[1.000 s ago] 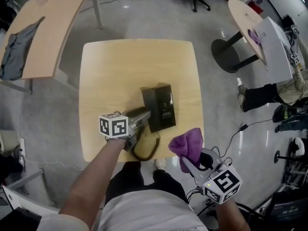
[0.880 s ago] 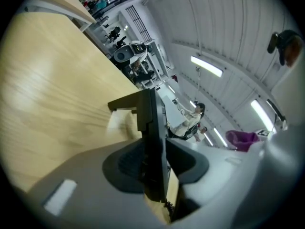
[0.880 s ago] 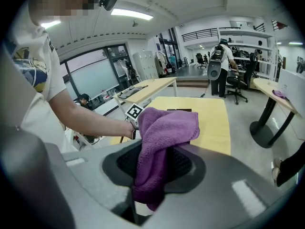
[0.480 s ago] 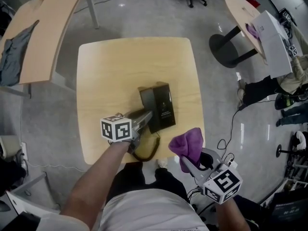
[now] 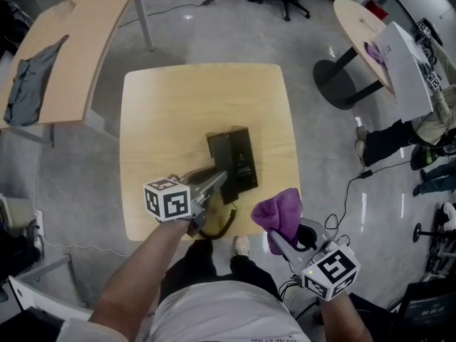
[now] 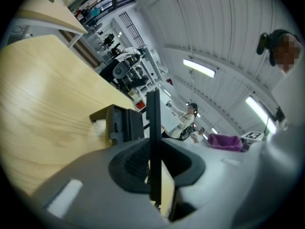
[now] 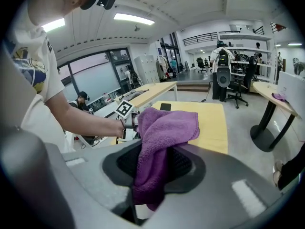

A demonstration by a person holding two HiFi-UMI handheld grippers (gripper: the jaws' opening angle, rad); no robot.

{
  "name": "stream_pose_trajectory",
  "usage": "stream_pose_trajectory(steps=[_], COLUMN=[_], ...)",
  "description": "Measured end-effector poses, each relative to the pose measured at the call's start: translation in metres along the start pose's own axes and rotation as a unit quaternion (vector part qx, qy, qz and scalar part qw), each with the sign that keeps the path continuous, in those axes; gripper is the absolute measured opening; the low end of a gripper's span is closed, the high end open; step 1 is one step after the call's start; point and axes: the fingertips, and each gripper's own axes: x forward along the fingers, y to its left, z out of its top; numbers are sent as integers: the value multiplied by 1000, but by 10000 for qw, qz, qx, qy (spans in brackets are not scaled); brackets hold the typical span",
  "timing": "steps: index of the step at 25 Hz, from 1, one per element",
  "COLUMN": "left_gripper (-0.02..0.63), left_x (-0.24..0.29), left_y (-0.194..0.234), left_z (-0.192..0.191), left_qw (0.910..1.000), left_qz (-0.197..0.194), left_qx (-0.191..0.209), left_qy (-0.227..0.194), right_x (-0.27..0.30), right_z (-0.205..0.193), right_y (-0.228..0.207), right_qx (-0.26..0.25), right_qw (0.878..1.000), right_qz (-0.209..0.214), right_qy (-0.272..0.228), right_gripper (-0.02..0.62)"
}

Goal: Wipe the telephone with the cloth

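Note:
A black telephone base [image 5: 241, 159] lies on the square wooden table [image 5: 164, 112]; in the left gripper view the base [image 6: 119, 124] sits just ahead. My left gripper [image 5: 216, 179] is at the phone's near-left side. Its jaws have just been closing and are shut on the black handset [image 6: 153, 123], seen as a thin dark bar between them. A coiled cord [image 5: 217, 225] hangs off the table's near edge. My right gripper [image 5: 283, 234] hovers off the table's near right corner, shut on a bunched purple cloth [image 5: 276, 216] [image 7: 162, 132].
A curved wooden desk [image 5: 78, 41] with a grey garment [image 5: 28, 77] stands at the upper left. At the upper right is a round table [image 5: 360, 16] with a white box [image 5: 406, 55]. A person's legs [image 5: 388, 141] and a floor cable [image 5: 356, 191] are at the right.
The left gripper's jaws have closed on the handset, and the gripper has risen a little. The right gripper and cloth have stayed where they were.

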Motion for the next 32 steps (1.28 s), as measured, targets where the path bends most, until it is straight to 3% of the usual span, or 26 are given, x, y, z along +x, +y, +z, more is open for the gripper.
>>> stream_pose_trajectory(steps=[6, 13, 21, 27, 32], left_gripper=[83, 83, 83, 83, 83], left_x=[-32, -72, -87, -77, -71], left_y=[-61, -139, -189, -199, -201], left_z=[30, 60, 53, 41, 38], left_qw=[9986, 9940, 9910, 9900, 9875], left_qz=[-362, -537, -459, -253, -172], left_qx=[174, 429, 612, 751, 951], left_qy=[-343, -853, -1101, -1164, -1244], right_x=[-12, -30, -45, -43, -29], right_z=[42, 107, 174, 204, 190], right_y=[-2, 7, 36, 56, 64], right_qx=[-460, -978, -1496, -1771, -2003], right_qw=[9978, 9868, 9660, 9585, 9586], right_qz=[164, 564, 1042, 1178, 1220], right_qy=[-451, -1163, -1833, -1899, -1616], right_gripper=[115, 115, 115, 115, 115])
